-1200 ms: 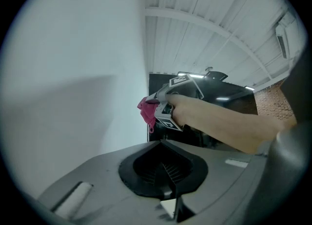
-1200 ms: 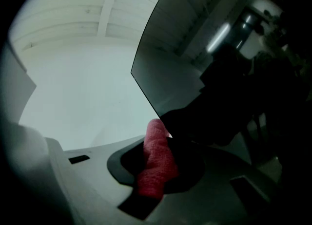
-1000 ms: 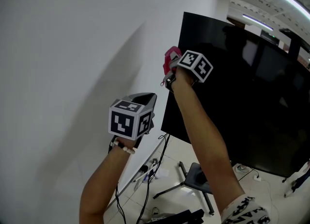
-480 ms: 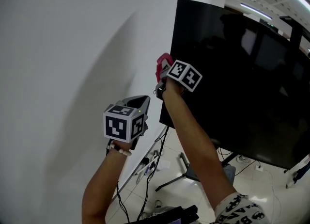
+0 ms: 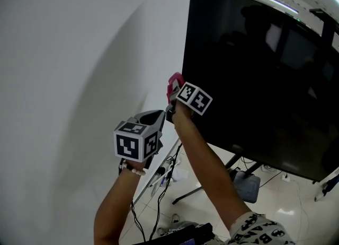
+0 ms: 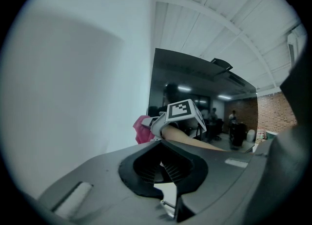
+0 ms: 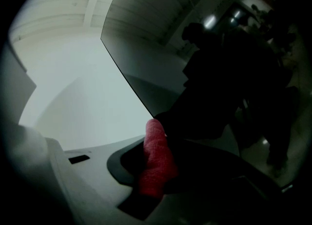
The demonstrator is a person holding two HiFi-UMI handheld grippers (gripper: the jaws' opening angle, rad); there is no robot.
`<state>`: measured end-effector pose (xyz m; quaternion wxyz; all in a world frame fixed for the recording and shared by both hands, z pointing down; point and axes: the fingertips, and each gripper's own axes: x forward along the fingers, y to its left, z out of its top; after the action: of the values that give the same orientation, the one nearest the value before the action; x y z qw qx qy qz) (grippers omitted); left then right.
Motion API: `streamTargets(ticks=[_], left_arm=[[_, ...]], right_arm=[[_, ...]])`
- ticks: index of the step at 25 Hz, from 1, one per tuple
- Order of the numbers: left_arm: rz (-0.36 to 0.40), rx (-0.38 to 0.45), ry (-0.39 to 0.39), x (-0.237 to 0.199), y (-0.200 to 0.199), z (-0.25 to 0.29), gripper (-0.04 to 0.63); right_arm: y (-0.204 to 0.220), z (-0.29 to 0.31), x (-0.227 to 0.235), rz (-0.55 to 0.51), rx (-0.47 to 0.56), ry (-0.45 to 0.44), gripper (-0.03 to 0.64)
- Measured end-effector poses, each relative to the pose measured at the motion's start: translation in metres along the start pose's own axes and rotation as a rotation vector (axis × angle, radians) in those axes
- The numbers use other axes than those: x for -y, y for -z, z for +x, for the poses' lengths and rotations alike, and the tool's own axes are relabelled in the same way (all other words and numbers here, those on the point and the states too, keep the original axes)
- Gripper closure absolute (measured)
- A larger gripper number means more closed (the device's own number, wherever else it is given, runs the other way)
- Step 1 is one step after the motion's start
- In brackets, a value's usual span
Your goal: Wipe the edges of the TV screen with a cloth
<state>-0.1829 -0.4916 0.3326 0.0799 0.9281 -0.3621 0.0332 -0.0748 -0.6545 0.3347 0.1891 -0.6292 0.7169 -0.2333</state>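
The black TV screen (image 5: 254,79) stands tilted at the right of the head view. My right gripper (image 5: 174,91) is shut on a pink cloth (image 5: 172,84) and holds it against the screen's left edge, low down near the bottom corner. In the right gripper view the cloth (image 7: 155,163) sticks up between the jaws, right at the edge of the TV screen (image 7: 204,63). My left gripper (image 5: 153,117) hangs lower and to the left, near the wall, shut with nothing in it. From the left gripper view, the cloth (image 6: 143,130) and the TV screen (image 6: 204,87) show ahead.
A white wall (image 5: 69,69) fills the left side, close behind the TV's left edge. Below the screen, cables (image 5: 159,185) and the stand's legs (image 5: 193,192) lie on the tiled floor. Ceiling lights (image 5: 278,2) show at top right.
My right gripper has slid down the TV's left edge with the cloth. The left gripper has stayed at about the same place.
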Motion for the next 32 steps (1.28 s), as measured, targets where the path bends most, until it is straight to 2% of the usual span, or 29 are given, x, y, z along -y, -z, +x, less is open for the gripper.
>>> streamTargets(ticks=[10, 16, 22, 27, 32], left_arm=[[-0.035, -0.048, -0.007, -0.007, 0.034, 0.007, 0.594], [-0.002, -0.072, -0.064, -0.010, 0.058, 0.007, 0.594], [0.018, -0.120, -0.105, -0.021, 0.071, 0.005, 0.594], [-0.018, -0.156, -0.118, -0.023, 0.105, 0.015, 0.594], [-0.045, -0.188, -0.109, -0.016, 0.116, 0.021, 0.594]], right_arm=[[0.068, 0.000, 0.050, 0.047, -0.063, 0.056, 0.540], [0.115, -0.006, 0.090, 0.100, -0.101, 0.100, 0.540], [0.159, -0.001, 0.110, 0.134, -0.140, 0.152, 0.540], [0.203, -0.004, 0.147, 0.156, -0.195, 0.199, 0.540], [0.232, -0.009, 0.167, 0.177, -0.248, 0.243, 0.540]])
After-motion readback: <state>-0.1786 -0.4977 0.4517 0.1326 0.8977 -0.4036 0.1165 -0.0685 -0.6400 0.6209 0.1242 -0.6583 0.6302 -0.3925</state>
